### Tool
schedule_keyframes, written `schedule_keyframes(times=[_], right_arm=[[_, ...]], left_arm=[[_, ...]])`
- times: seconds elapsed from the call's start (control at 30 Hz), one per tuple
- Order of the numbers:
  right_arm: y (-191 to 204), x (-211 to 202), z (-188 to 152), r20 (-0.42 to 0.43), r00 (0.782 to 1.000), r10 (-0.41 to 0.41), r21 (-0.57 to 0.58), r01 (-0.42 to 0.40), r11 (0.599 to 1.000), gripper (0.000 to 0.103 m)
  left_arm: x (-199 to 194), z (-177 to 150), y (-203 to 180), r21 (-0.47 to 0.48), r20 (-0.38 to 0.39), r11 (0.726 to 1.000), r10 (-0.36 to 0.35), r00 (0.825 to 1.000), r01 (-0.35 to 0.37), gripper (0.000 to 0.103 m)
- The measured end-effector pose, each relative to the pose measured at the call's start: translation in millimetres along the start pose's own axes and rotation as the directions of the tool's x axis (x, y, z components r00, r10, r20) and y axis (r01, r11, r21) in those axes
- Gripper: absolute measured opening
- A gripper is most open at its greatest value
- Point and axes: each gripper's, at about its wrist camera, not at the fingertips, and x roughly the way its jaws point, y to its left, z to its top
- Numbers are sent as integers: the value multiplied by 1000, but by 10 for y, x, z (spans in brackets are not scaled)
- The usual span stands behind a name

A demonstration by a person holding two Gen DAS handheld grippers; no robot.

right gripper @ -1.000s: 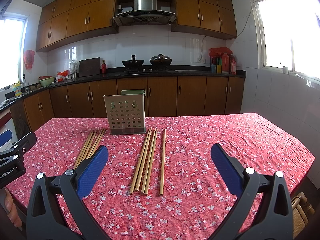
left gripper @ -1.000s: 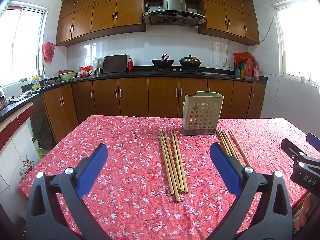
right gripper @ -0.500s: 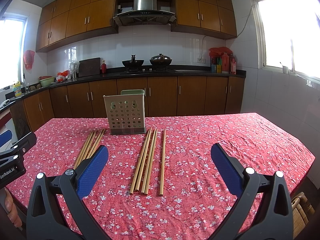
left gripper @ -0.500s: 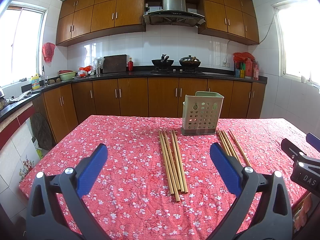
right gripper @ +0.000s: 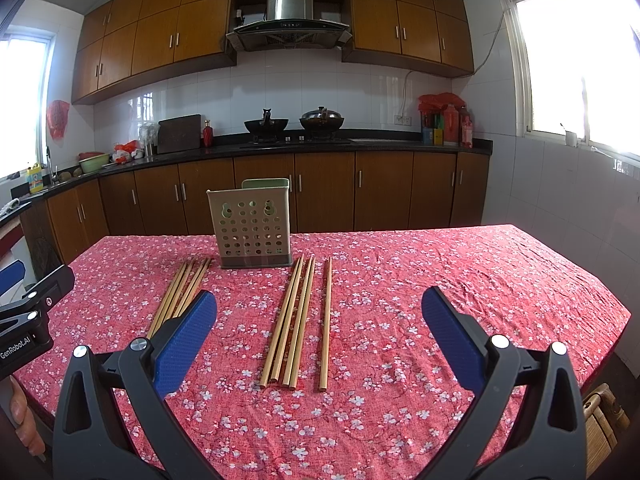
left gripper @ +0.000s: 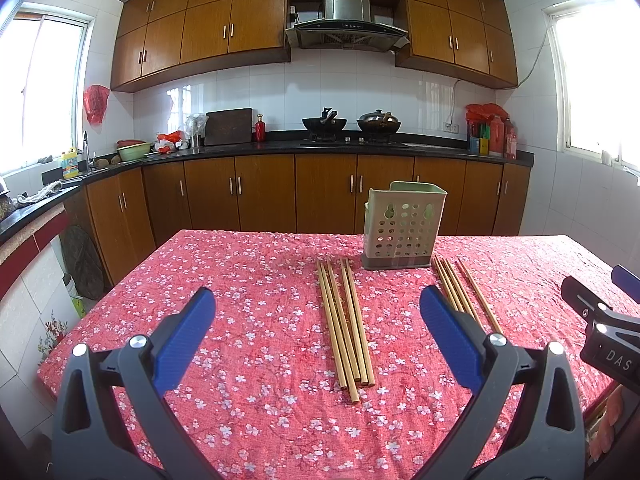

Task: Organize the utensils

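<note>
Currently both grippers hang above the near edge of the desk (left gripper: 248, 272), which wears a red floral cloth. Left gripper (left gripper: 318, 332): jaws wide, holding nothing. Left bundle of chopsticks (left gripper: 344, 320) lies flat ahead, between the blue pads and nearer the right one, untouched. Right gripper (right gripper: 319, 334): jaws wide, also holding nothing. Right bundle of chopsticks (right gripper: 292, 320) lies flat between its pads, one single chopstick (right gripper: 326, 320) apart, just right of the others. Perforated utensil holder (right gripper: 253, 230) stands upright at the far ends of the two bundles, between them. Behind the desk, kitchen cabinets (left gripper: 256, 196) run along the wall.
</note>
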Motion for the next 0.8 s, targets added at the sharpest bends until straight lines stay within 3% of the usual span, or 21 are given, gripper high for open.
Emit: schedule_keyframes(times=[0.8], right_arm=[[-5,0,6,-2,1000,0,1,0,1000,101]], left_arm=[[16,-40,23,1,-1,1000,1,1000,-1,99]])
